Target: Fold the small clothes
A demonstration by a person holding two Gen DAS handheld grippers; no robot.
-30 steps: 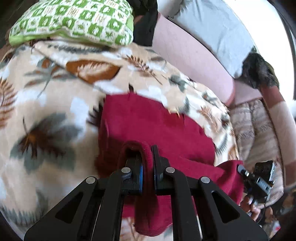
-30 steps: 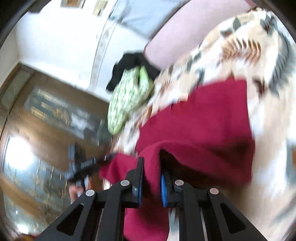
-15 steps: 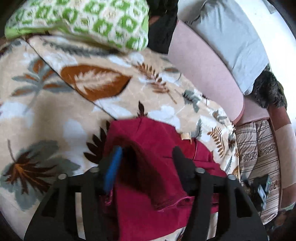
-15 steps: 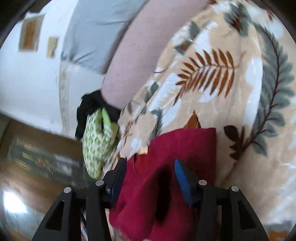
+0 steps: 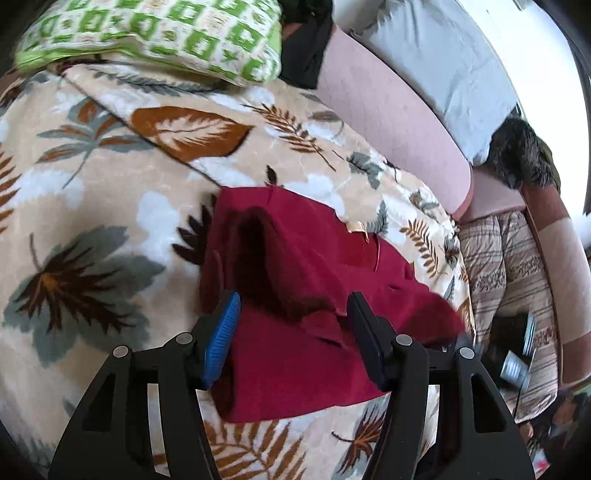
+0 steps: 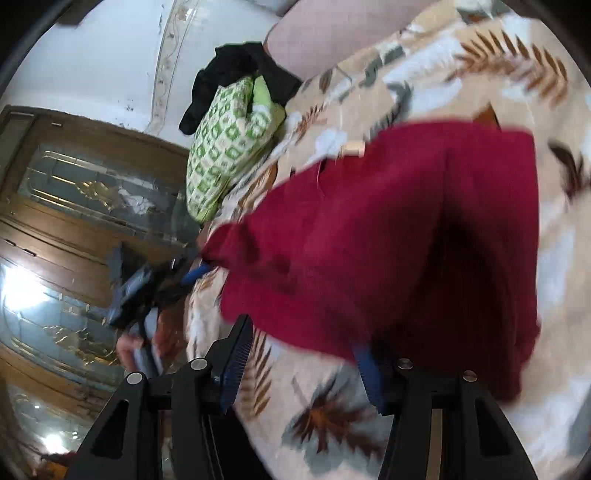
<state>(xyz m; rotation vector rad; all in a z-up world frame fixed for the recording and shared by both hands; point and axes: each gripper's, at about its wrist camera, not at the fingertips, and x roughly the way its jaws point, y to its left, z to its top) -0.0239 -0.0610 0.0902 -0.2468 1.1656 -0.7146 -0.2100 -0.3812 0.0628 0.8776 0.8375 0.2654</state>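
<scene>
A dark red small garment [image 5: 310, 295] lies loosely folded on a leaf-patterned blanket [image 5: 92, 206], with a raised hump near its left edge and a small tan label [image 5: 356, 226] at its far side. My left gripper [image 5: 291, 332] is open just above its near edge, holding nothing. In the right wrist view the same red garment [image 6: 388, 236] lies on the blanket [image 6: 554, 266]. My right gripper [image 6: 303, 365] is open, its fingers at the garment's near edge. The left gripper [image 6: 192, 275] shows at the garment's left corner.
A green and white patterned pillow [image 5: 166, 33] and a black cloth [image 5: 306, 51] lie at the far end. A pink sofa back [image 5: 391, 110] with a grey cushion [image 5: 436, 62] runs along the right. A striped cover [image 5: 509, 273] lies beyond the blanket's edge. A wooden glazed door [image 6: 74, 221] stands behind.
Both grippers were shut on the red garment a second ago; they have opened, let it drop onto the blanket and drawn back toward its near edge.
</scene>
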